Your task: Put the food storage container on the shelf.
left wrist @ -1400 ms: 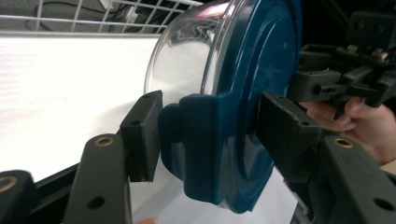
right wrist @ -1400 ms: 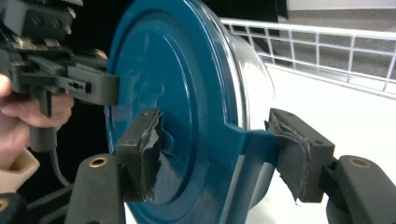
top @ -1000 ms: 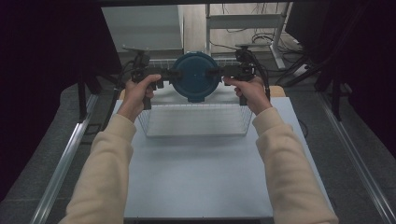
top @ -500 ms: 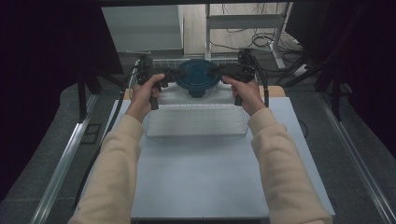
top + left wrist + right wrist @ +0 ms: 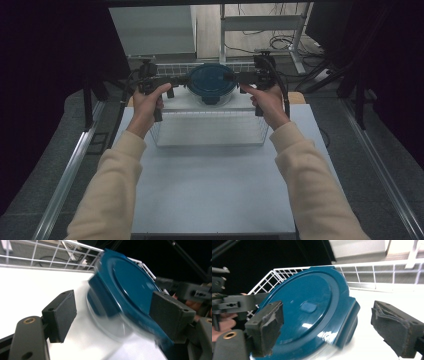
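Note:
A round clear container with a dark teal lid sits at the far end of a white wire basket. My left gripper reaches it from the left and my right gripper from the right. In the left gripper view the jaws of the left gripper stand wide, one pad over the lid, the other apart from it. In the right gripper view the right gripper is open too, with the lid between its pads and a gap at the right pad.
The basket stands on a pale table, whose near half is bare. Metal rails run along both sides. Beyond the table's far edge are a white shelf frame and floor cables. Basket wire rises just behind the container.
Both grippers and the container between them have moved away from me and down, from above the basket's near part to its far end.

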A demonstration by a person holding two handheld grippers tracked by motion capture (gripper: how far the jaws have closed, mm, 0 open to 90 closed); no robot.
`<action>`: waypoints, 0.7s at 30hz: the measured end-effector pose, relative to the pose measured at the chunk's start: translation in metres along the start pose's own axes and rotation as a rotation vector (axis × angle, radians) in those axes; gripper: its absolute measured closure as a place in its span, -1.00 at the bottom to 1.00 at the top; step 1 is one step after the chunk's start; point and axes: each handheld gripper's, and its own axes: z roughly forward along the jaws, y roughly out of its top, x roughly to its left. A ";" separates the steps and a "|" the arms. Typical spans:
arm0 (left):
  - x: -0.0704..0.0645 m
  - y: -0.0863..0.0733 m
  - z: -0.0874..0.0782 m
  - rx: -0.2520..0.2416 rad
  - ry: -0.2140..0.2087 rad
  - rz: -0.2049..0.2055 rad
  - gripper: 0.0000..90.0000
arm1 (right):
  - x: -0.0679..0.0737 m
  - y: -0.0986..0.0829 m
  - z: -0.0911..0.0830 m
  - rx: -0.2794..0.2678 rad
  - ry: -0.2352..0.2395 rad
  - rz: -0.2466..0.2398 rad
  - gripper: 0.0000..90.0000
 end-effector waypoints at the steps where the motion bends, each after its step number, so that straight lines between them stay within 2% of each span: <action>1: -0.004 -0.005 -0.006 0.000 0.002 0.024 -0.54 | 0.003 -0.003 -0.006 -0.009 -0.001 -0.028 -0.76; 3: -0.010 -0.017 -0.017 -0.002 -0.010 0.055 -0.54 | 0.007 -0.013 -0.020 -0.022 0.007 -0.072 -0.73; 6: -0.019 -0.040 -0.034 0.006 -0.018 0.121 -0.54 | 0.009 -0.036 -0.042 -0.035 0.027 -0.130 -0.70; 10: -0.026 -0.077 -0.053 0.010 -0.032 0.174 -0.55 | 0.008 -0.076 -0.072 -0.053 0.006 -0.207 -0.66; 15: -0.022 -0.133 -0.071 0.030 -0.024 0.202 -0.55 | 0.003 -0.131 -0.098 -0.039 0.000 -0.229 -0.64; 21: -0.010 -0.191 -0.081 0.087 0.043 0.230 -0.56 | -0.004 -0.188 -0.109 0.022 -0.026 -0.243 -0.62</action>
